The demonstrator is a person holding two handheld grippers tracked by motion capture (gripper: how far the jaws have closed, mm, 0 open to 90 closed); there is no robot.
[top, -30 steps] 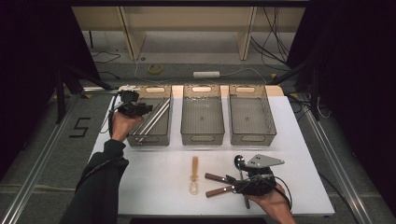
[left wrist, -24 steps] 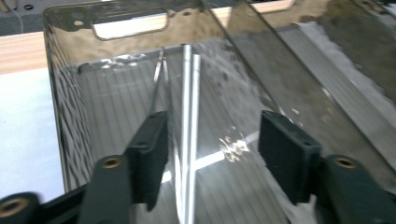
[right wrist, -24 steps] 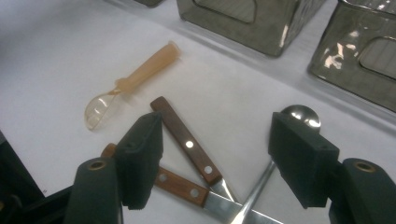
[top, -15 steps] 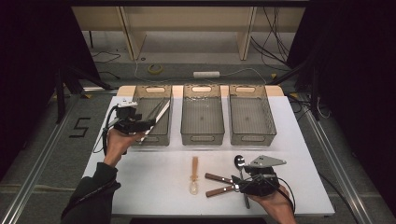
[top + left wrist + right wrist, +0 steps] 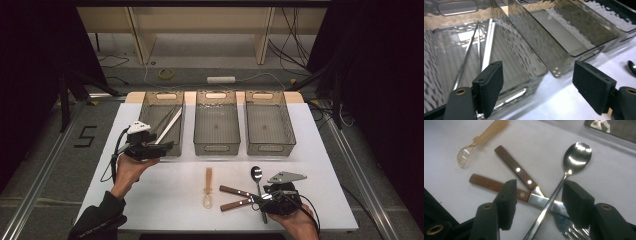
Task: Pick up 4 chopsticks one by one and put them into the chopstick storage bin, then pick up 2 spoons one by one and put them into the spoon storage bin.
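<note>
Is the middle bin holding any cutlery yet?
No, the middle bin has a bare floor in the high view, while the spoon and two wooden-handled pieces lie on the table.

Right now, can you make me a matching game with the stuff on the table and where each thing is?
Things:
1. metal spoon
2. clear plastic spoon
3. long metal tongs
4. left gripper

Places:
A. inside the left bin
B. between the right gripper's open jaws
C. alone on the white table, below the middle bin
D. by the left bin's near end, jaws open, nothing between them

Pairs: 1-B, 2-C, 3-A, 4-D
</note>
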